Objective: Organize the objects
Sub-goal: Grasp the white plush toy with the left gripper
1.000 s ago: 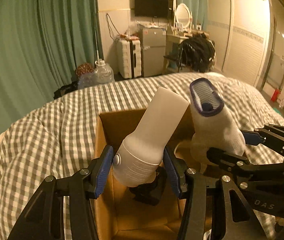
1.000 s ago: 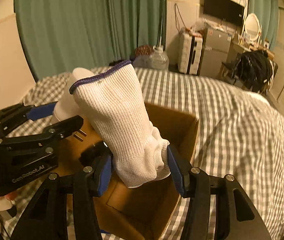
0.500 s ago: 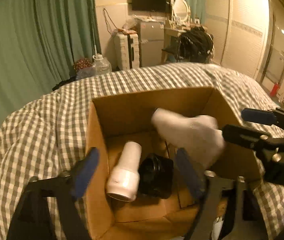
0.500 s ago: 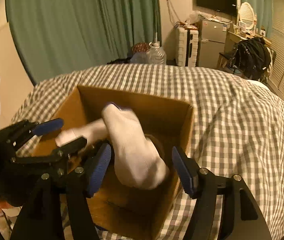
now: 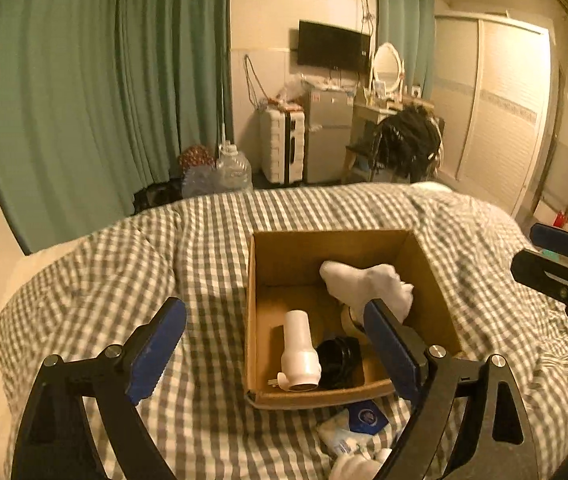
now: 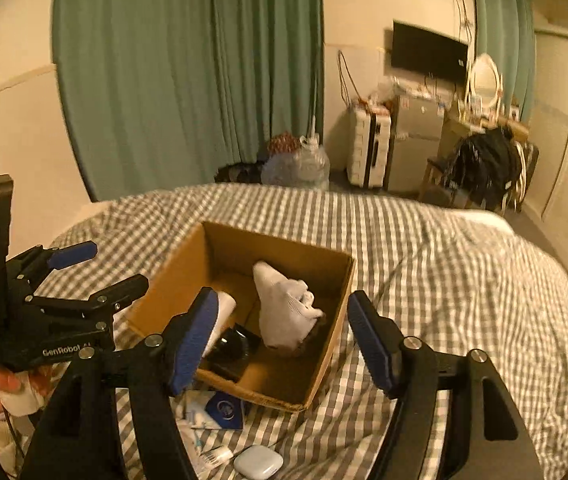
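- Your left tool point(image 5: 276, 344) is spread wide and holds nothing.
- Your right tool point(image 6: 284, 338) is spread wide too, with nothing in it.
- Both hang above the box point(image 5: 435, 280) on the bed point(image 5: 124, 264).
- In the box lie a white sock point(image 5: 363, 280), a white bottle point(image 5: 297, 344) and a black thing point(image 5: 339, 360).
- That part looks done.
- Just beside the box, on the bed, a blue packet point(image 6: 224, 407), a white case point(image 6: 258, 462) and some small white bits wait. I think you pick those up next.
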The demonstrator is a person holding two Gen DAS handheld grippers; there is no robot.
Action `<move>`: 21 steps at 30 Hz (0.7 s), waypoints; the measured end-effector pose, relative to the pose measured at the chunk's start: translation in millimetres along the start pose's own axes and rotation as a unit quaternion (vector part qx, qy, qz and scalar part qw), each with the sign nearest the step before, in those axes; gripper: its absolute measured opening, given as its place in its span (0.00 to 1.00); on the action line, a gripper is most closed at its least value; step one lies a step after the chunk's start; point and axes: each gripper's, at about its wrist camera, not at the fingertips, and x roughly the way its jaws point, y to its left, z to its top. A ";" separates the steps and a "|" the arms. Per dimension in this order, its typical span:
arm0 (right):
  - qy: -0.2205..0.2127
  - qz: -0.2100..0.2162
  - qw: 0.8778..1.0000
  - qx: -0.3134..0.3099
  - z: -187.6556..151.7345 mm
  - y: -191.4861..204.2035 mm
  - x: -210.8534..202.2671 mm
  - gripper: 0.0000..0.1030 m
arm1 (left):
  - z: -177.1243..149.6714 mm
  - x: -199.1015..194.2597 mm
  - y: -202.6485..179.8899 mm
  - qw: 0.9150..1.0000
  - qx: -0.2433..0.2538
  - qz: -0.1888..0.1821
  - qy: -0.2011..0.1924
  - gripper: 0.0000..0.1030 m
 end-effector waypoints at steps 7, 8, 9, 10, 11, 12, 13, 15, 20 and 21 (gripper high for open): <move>-0.020 0.003 0.999 -0.043 -17.8 23.8 -41.2 0.85 | -24.1 -30.3 -4.4 1.000 0.005 0.015 -0.012 0.94; -0.018 0.003 0.999 -0.046 -22.9 25.9 -42.0 0.86 | -31.0 -31.1 -5.8 1.000 0.006 0.018 -0.010 0.96; -0.017 0.001 0.999 -0.049 -29.1 28.0 -42.2 0.86 | -36.5 -31.5 -6.8 1.000 0.006 0.021 -0.008 0.97; -0.014 -0.001 0.999 -0.052 -36.6 30.2 -40.9 0.86 | -45.5 -31.2 -9.0 1.000 0.007 0.028 -0.007 0.97; -0.010 -0.002 0.998 -0.055 -43.1 31.4 -38.7 0.86 | -52.4 -30.6 -10.6 0.999 0.008 0.032 -0.006 0.97; -0.004 -0.004 0.998 -0.057 -49.8 33.0 -35.4 0.86 | -59.2 -28.7 -12.9 0.999 0.010 0.033 -0.003 0.97; 0.002 -0.007 0.998 -0.058 -57.0 34.1 -31.0 0.86 | -66.6 -26.5 -15.7 0.999 0.013 0.034 0.002 0.97; 0.015 -0.008 0.998 -0.055 -68.5 33.2 -21.1 0.86 | -81.7 -20.2 -21.4 0.999 0.019 0.030 0.017 0.97; 0.064 -0.012 0.997 -0.039 -95.2 25.7 12.6 0.86 | -120.4 0.9 -32.9 0.998 0.022 0.027 0.049 0.97; 0.070 -0.015 0.997 -0.037 -99.5 24.0 17.9 0.86 | -127.5 5.4 -37.0 0.998 0.028 0.023 0.058 0.97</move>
